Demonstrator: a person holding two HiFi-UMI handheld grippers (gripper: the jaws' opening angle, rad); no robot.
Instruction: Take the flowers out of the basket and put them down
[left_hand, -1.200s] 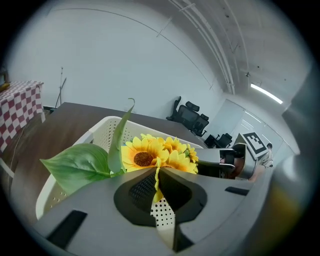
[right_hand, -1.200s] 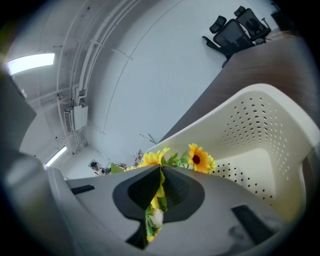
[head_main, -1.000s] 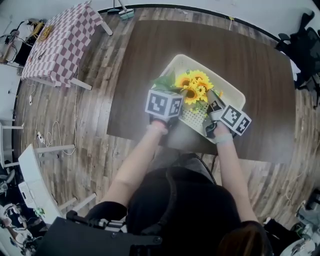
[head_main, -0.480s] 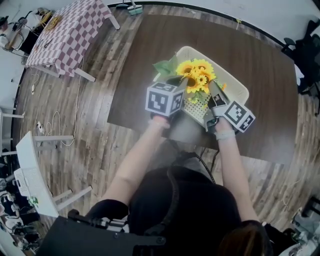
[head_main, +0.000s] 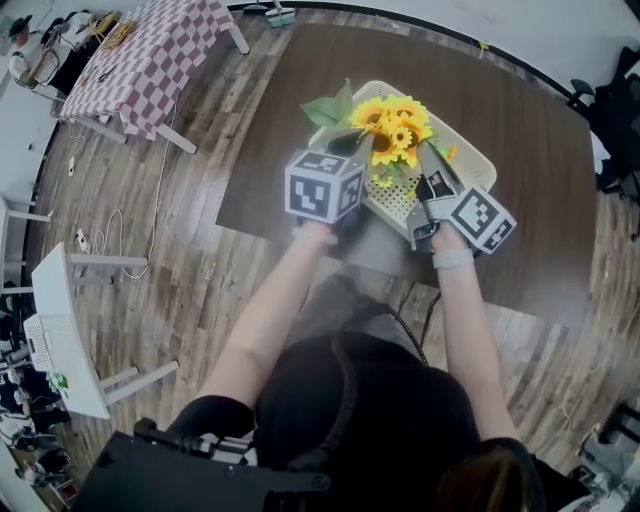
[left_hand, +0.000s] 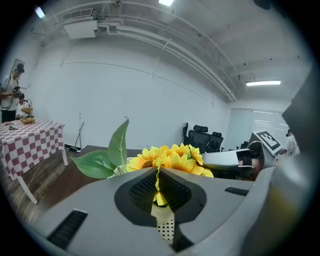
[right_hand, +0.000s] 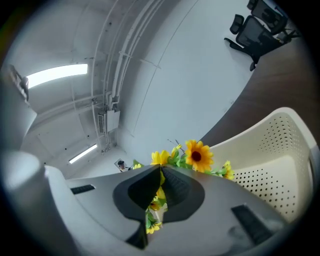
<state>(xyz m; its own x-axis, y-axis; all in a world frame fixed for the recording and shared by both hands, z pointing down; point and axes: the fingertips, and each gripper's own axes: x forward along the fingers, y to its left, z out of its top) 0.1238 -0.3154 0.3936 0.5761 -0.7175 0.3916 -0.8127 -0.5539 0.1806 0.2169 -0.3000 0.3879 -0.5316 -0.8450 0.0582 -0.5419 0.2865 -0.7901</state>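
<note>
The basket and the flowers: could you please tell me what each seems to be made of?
The basket: probably moulded plastic, cream, matte; its thin walls carry even rows of small holes.
The flowers: likely artificial, fabric or plastic; the petals are uniformly bright yellow and the leaf is smooth and evenly green, though real ones cannot be ruled out.

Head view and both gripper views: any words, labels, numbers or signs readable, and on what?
No readable text anywhere.
On the cube of the left gripper and the cube of the right gripper: black-and-white square marker patterns only, no letters.
On the basket and the flowers: no print visible.
</note>
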